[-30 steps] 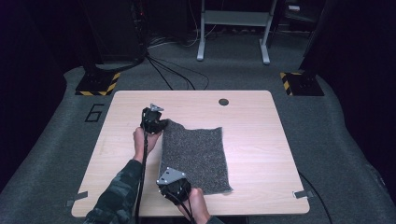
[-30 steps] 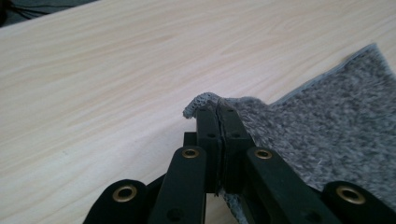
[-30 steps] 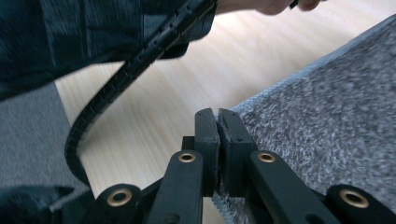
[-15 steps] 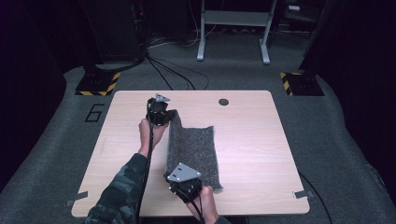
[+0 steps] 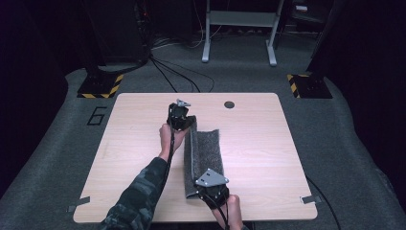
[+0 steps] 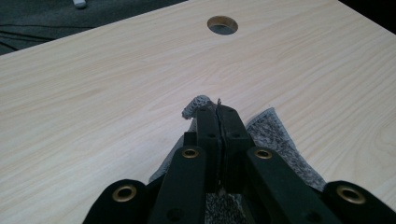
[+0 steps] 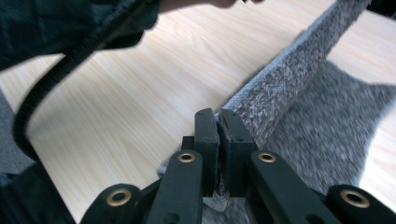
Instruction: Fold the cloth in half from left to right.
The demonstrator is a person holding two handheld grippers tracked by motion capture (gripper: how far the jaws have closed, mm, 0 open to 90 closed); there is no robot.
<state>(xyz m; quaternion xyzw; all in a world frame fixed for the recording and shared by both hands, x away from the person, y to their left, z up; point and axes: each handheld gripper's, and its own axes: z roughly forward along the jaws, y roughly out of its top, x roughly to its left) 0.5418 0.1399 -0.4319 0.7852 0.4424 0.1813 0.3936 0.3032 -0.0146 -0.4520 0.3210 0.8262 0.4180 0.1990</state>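
High view: both grippers, left [image 5: 186, 125] and right [image 5: 208, 190], clamped on the cloth [image 5: 207, 152], have swept its edge rightward toward mid-frame, fold half made.

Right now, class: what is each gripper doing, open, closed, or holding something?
Left gripper: closed on the far corner of the grey cloth.
Right gripper: closed on the cloth's near corner, its edge lifted off the table.

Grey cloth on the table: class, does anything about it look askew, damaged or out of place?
Nothing damaged. The grey cloth is mid-fold: its left edge is lifted upright, pinched at the far corner by the left tool and at the near corner by the right tool, while the rest lies flat on the table.
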